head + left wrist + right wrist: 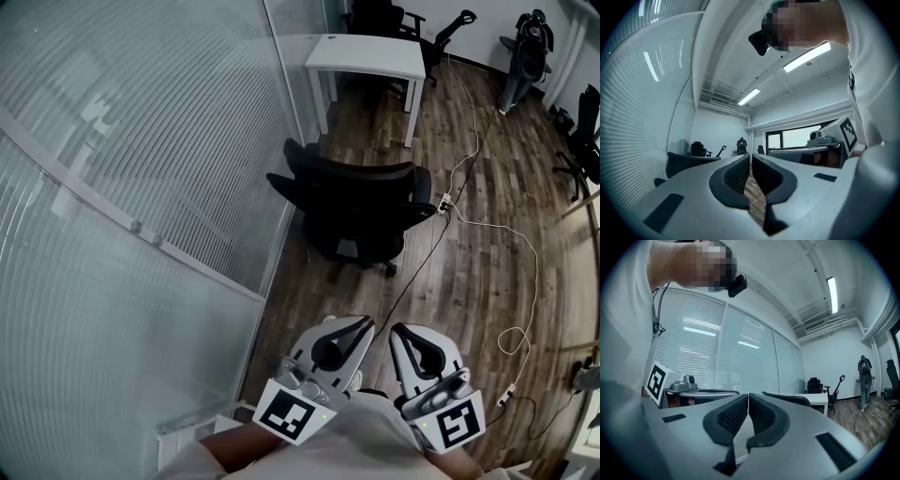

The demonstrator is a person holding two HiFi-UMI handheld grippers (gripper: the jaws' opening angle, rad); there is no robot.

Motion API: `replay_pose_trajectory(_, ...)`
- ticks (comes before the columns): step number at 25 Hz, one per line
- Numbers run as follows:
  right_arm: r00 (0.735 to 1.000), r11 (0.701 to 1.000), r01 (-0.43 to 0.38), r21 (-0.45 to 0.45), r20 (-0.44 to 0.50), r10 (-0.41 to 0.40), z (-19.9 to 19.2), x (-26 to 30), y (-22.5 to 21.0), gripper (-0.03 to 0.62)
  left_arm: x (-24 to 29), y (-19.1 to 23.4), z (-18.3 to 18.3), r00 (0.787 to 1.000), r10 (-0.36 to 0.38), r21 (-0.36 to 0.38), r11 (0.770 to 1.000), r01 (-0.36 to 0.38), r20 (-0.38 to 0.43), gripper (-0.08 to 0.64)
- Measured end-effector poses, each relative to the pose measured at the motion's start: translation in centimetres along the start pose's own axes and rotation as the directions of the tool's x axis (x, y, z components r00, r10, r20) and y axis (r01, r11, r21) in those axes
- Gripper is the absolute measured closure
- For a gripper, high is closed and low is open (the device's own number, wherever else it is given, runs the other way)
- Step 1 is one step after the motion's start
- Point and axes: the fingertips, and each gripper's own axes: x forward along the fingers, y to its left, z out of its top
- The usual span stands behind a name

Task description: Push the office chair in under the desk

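Black office chair (361, 211) is standing on the wood floor (487, 234), well apart from the white desk (370, 54) and short of its near edge, close beside the glass wall (141, 169). I am holding 2 grippers low in front of me. The left gripper (364, 323) and right gripper (397, 330) are both sitting with jaws pressed together, pinching nothing.

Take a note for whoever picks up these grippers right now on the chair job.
Left gripper: shut, empty.
Right gripper: shut, empty. Both are short of the chair.
Office chair: stands by the glass wall, well apart from the white desk beyond it.
Done: nothing, the chair is untouched.
Left: reach the chair and push it under the desk. Probably mind the white cable on its right.
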Motion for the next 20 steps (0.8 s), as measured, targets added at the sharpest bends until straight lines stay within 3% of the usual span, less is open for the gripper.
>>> replay_pose_trajectory(11,1.000,1.000,0.028,0.000,-0.003,-0.028,-0.6,6.8,-3.0,0.561,3.0,6.7,-0.7,0.998,-0.034,0.034,0.999,0.035,-0.045,0.517)
replay_pose_trajectory(15,0.999,0.999,0.049,0.010,-0.025,-0.048,-1.3,8.9,-4.4,0.560,3.9,8.7,-2.2,0.986,-0.084,0.124,0.987,0.102,-0.143,0.517)
replay_pose_trajectory(20,0.997,0.998,0.062,-0.006,-0.052,-0.062,-2.2,11.4,-5.9,0.560,5.0,12.3,-2.6,0.981,-0.092,0.175,0.977,0.122,-0.171,0.517)
